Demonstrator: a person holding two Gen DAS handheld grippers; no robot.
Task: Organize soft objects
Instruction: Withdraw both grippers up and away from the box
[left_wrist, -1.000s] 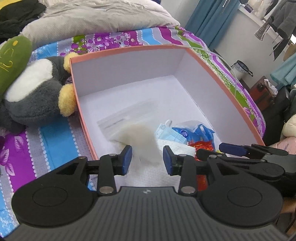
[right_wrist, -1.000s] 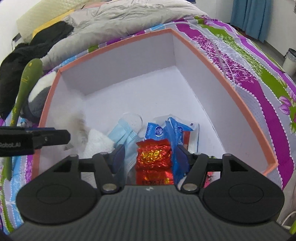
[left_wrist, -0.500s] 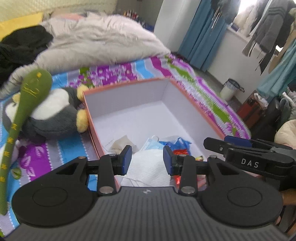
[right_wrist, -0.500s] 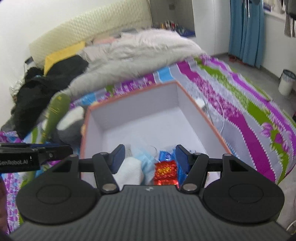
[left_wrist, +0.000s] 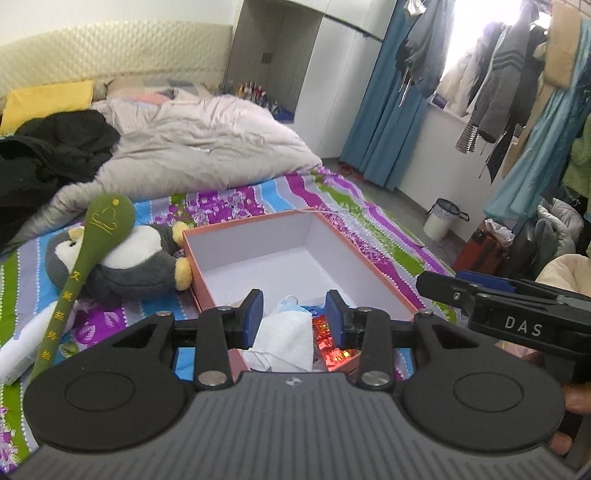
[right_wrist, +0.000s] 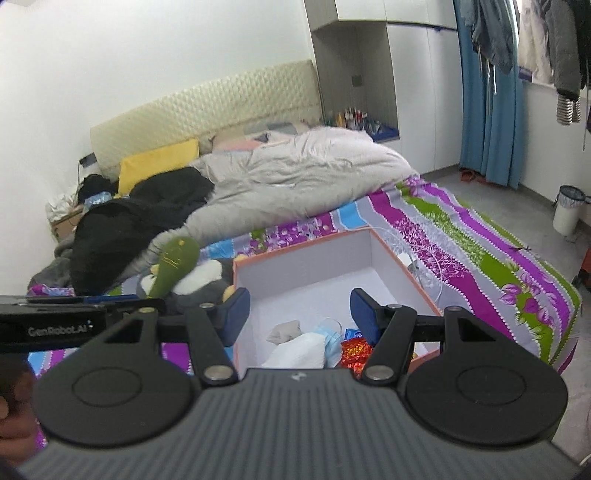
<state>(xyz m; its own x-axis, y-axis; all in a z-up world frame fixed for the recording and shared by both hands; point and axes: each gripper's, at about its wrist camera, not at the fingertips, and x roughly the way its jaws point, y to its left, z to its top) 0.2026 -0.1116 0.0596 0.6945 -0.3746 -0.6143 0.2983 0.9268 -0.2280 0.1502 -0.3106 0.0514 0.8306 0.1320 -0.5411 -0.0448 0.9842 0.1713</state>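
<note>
An open orange-rimmed box (left_wrist: 365, 266) (right_wrist: 413, 277) with a white inside lies on the striped bedspread. In its near end lie a white towel (left_wrist: 288, 336) (right_wrist: 295, 352), a blue face mask (left_wrist: 291, 303) (right_wrist: 330, 334), a red foil packet (left_wrist: 328, 339) (right_wrist: 355, 350) and a beige sock (right_wrist: 284, 330). A grey penguin plush (left_wrist: 129, 266) (right_wrist: 203, 284) and a green soft stick (left_wrist: 85, 266) (right_wrist: 173, 266) lie left of the box. My left gripper (left_wrist: 294, 317) is open and empty above the box's near edge. My right gripper (right_wrist: 299, 314) is open and empty, raised over the box.
A grey duvet (left_wrist: 195, 147) and black clothes (left_wrist: 48, 151) cover the far bed. A white tube (left_wrist: 22, 347) lies at the left. A white bin (right_wrist: 567, 214) stands on the floor at the right. Clothes hang by the blue curtains (left_wrist: 388, 110).
Both grippers have pulled up and back from inside the box. The beige sock that fell from the left gripper now lies in the box. Both remain open.
</note>
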